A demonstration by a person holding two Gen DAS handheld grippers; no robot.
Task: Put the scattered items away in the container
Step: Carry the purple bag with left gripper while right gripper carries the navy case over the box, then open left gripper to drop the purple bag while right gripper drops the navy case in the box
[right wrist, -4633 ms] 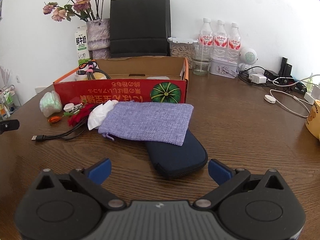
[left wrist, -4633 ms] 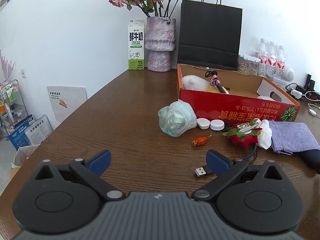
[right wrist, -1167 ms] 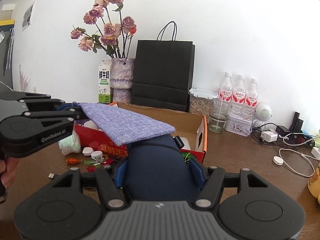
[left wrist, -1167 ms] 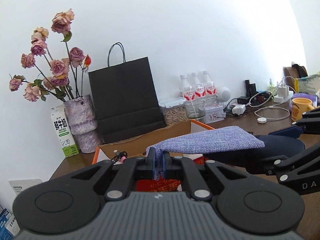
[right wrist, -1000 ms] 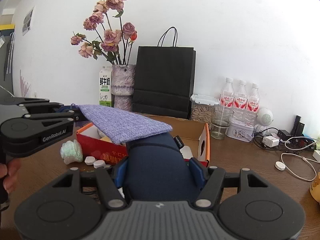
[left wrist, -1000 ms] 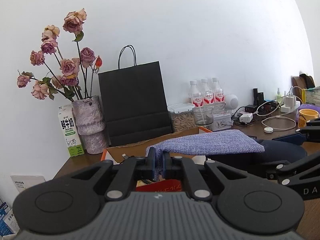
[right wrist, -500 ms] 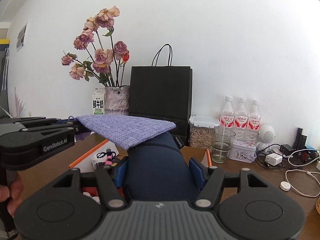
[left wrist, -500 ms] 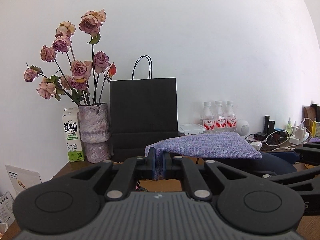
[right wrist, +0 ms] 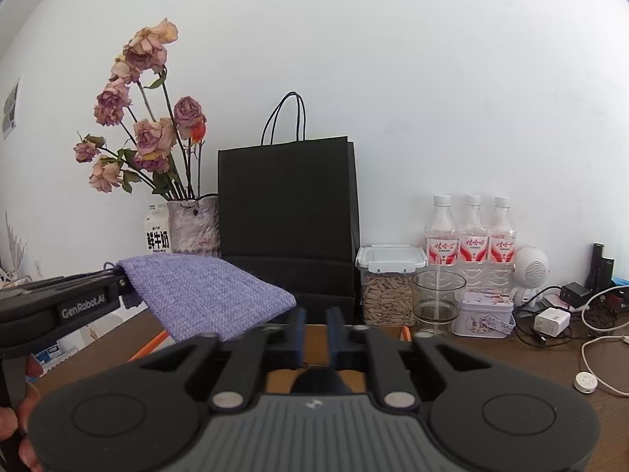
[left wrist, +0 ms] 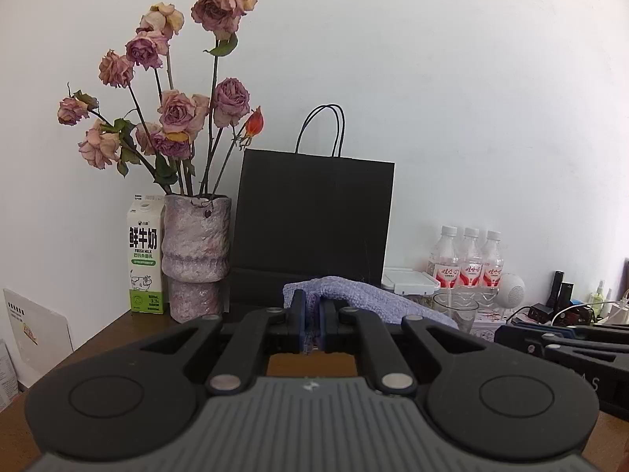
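1. The biggest risk lay with the purple pouch (left wrist: 377,299). Your left gripper (left wrist: 311,314) had its fingers clamped on one bunched edge only. The rest of the cloth hung unsupported, forward and to the right of those fingers. If you had released it there, it could have draped over the rim of the cardboard box (right wrist: 151,344) or slid out onto the bench. Only a strip of the box showed below the fingers, so you could not tell how much of the pouch was over the opening.
2. Next was the dark case (right wrist: 318,383). It showed as a rounded shape low behind the fingers of your right gripper (right wrist: 314,322). Those fingers were closing, all but together, with nothing between them. Whether the case lay flat in the box or leaned on a wall could not be told. If it leaned, a pouch dropped on top might have tipped it or stayed perched above the rim.
3. The two grippers were near each other, with the pouch's free corner just left of the right fingers. A sideways move by either hand could have snagged the cloth or knocked the tools together.
4. The smallest risk was ahead of the right fingers. The glass (right wrist: 438,299) and the black paper bag (right wrist: 287,204) stood beyond them, and overreaching forward could have toppled either.
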